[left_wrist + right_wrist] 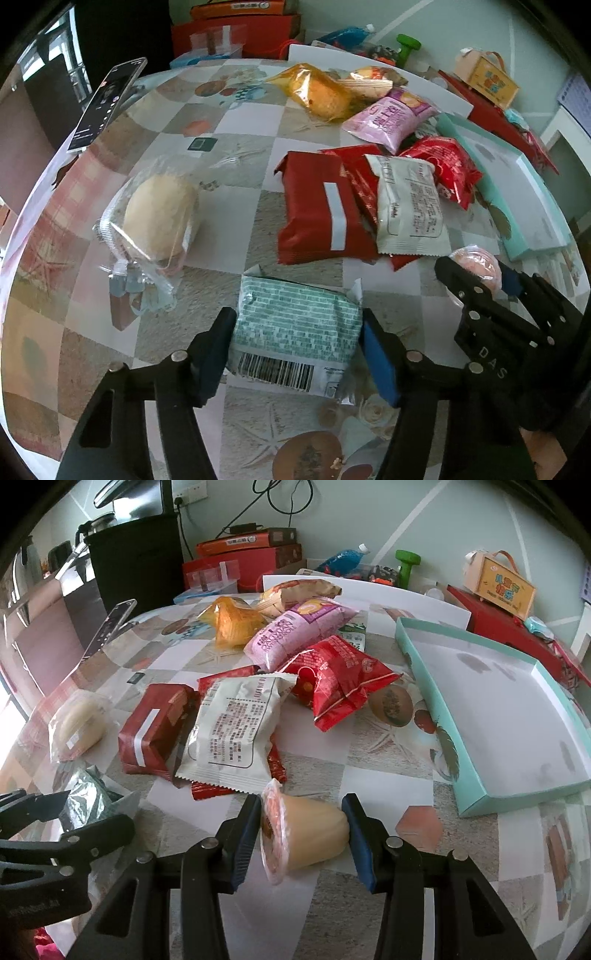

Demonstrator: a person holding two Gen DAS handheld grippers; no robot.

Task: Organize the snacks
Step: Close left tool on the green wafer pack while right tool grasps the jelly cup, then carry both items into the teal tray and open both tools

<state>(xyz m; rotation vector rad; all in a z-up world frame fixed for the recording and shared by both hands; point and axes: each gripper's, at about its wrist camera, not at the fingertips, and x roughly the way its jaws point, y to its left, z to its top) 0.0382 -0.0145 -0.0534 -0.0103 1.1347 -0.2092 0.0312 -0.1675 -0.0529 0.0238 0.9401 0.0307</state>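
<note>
Left wrist view showed the left gripper [297,341] clamped on a teal-patterned packet [295,325] near the table's front edge, both blue pads pressed to its sides; its barcode faced the camera but the digits were too blurred to read. The right gripper [301,834], seen from its own camera, gripped a jelly cup [303,834] lying on its side, foil lid to the left, pads touching both ends. From the left camera only the cup's pink top showed behind the right gripper's black fingers, whose body bore the letters "DAS". A white packet [232,731] lay over a red wrapped block [153,731] and thin red sachets, hiding most of them; its small print could not be made out. Behind sat a puffy red bag [338,679], a pink bag [295,635] printed "OATMEAL" as best it could be read, and an orange bag [231,626]. A bun in clear wrap [159,218] lay apart on the left. The teal tray [424,657] at the right stood empty, its far corner cut off by the frame, with bare checked tablecloth [369,768] between it and the right gripper.
</note>
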